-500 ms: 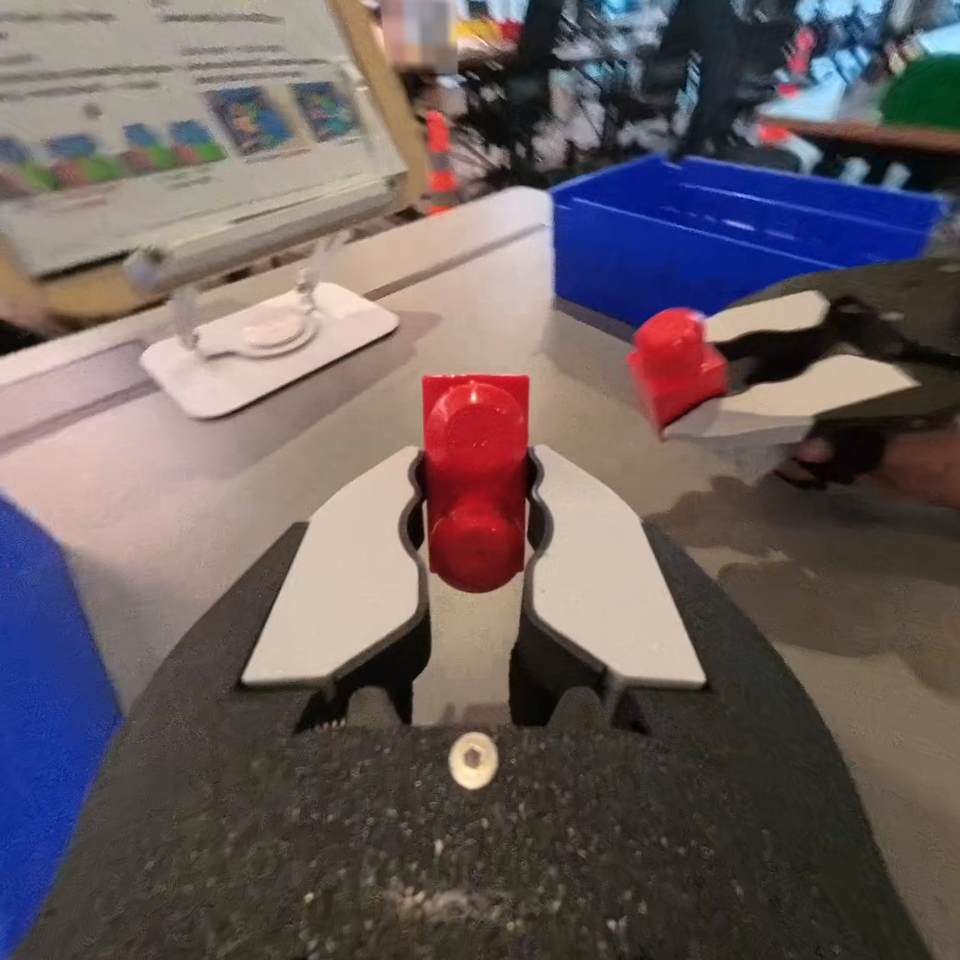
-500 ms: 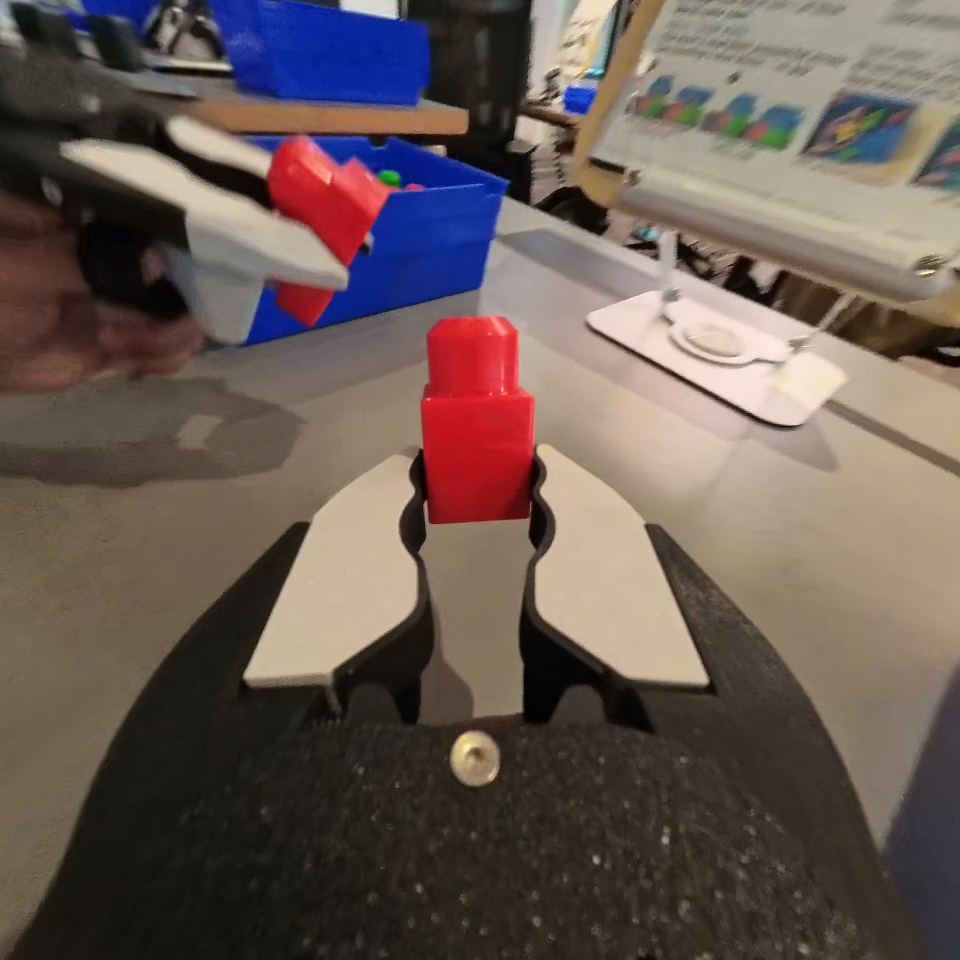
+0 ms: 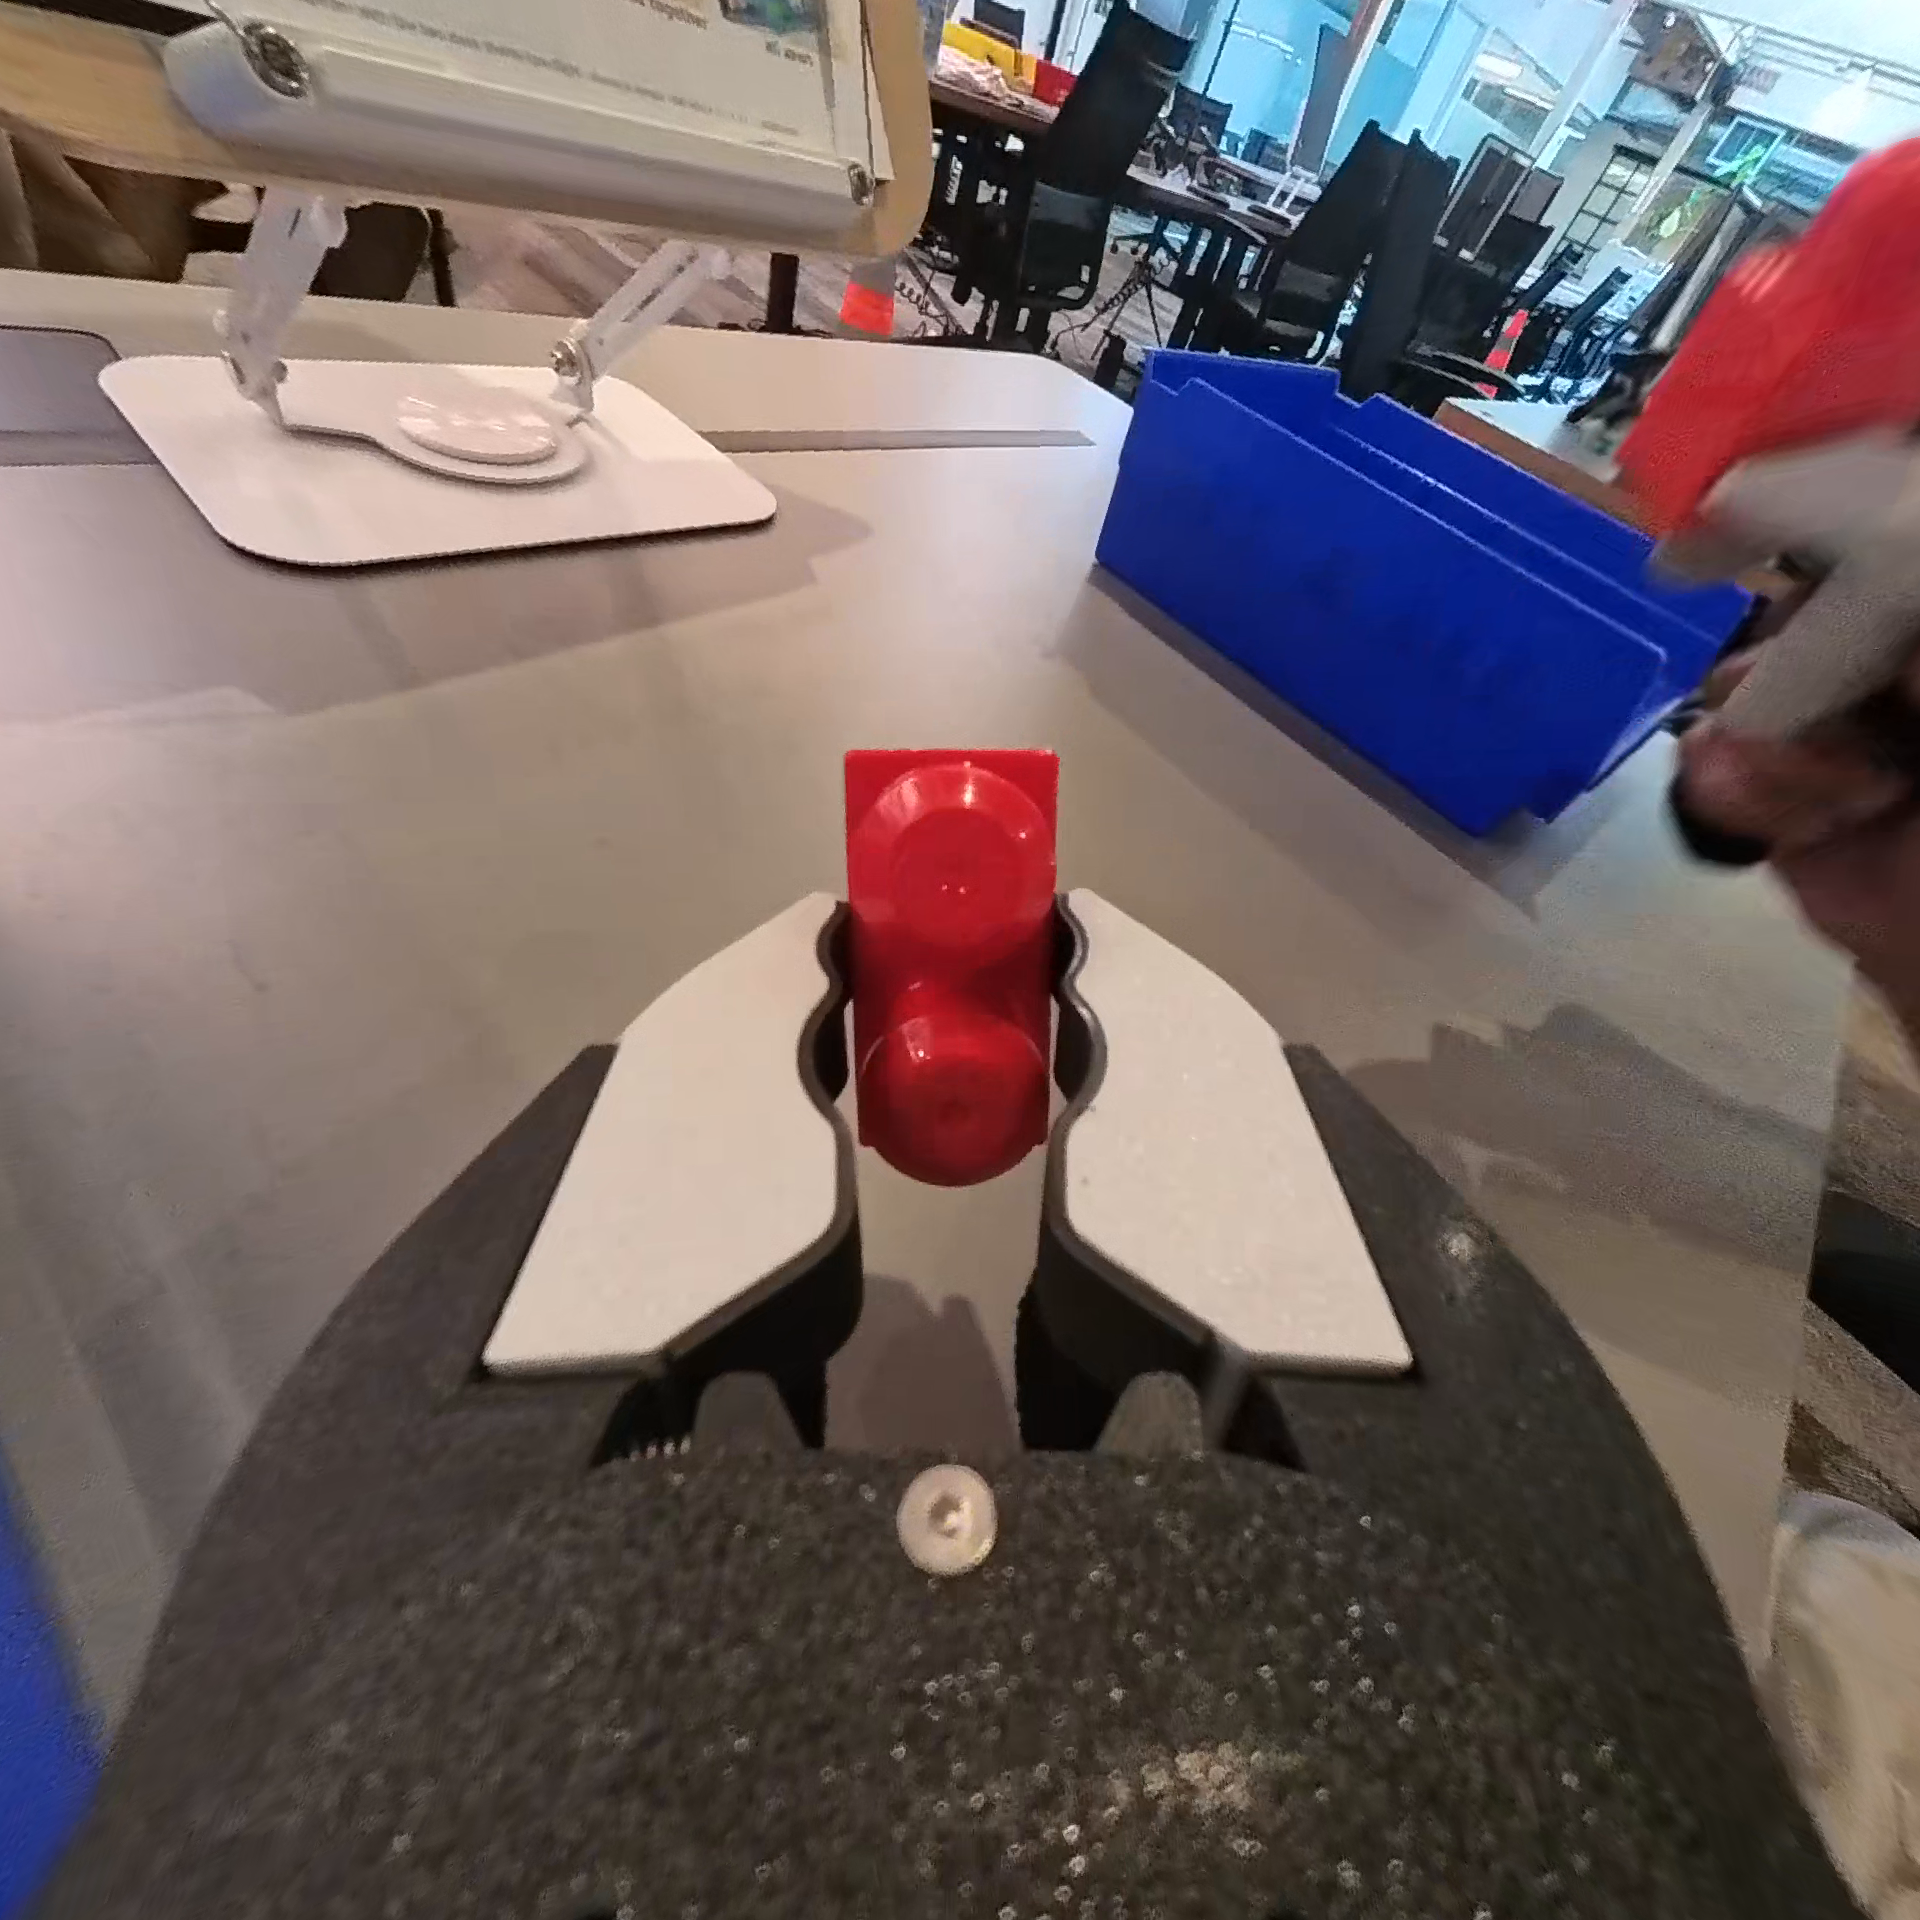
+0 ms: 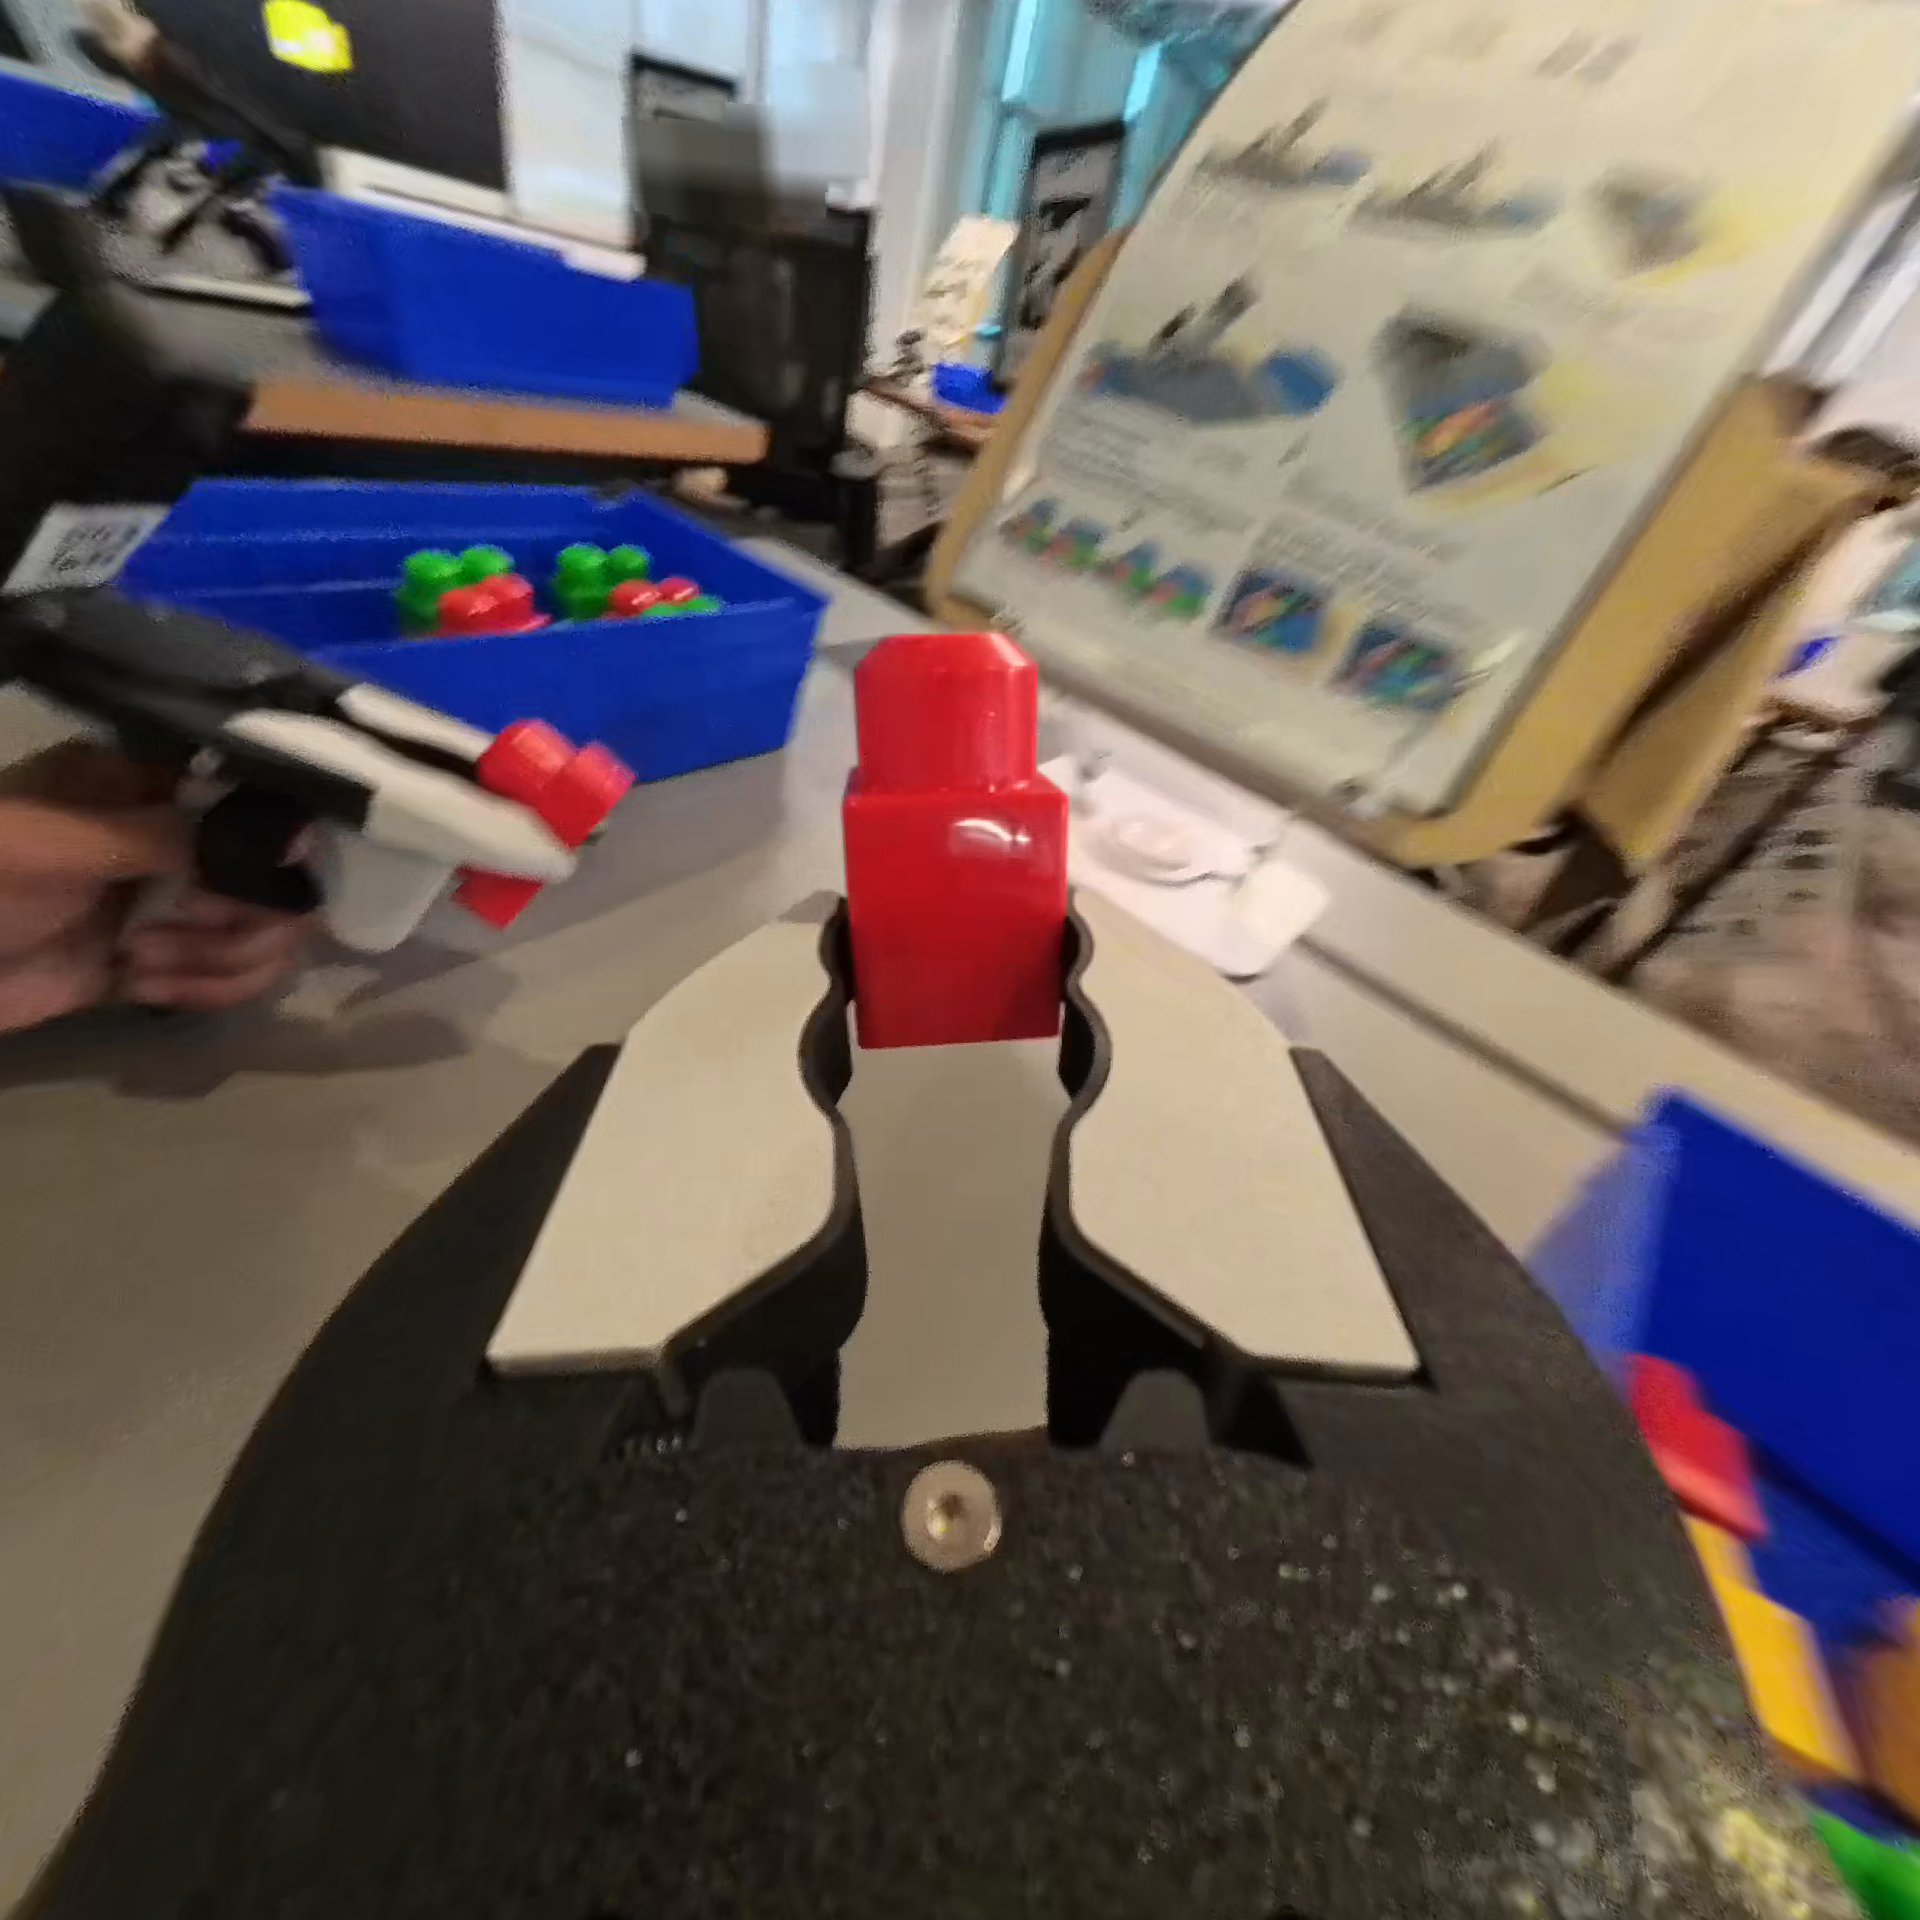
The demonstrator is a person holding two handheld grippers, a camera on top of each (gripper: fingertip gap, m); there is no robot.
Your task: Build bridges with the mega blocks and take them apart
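I held a glossy red two-stud plastic block (image 3: 951,966) clamped in my left gripper (image 3: 951,997) and another red plastic block (image 4: 954,894) in my right gripper (image 4: 954,977), both above the bare grey counter (image 3: 416,883), no bridge yet begun.

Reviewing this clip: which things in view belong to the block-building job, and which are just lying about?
Part of the job:
- two-stud red block in the left gripper
- one-stud red block in the right gripper
- blue bin of green and red blocks
- picture sheet on a stand

Lying about:
- office chairs
- far blue bin on another desk
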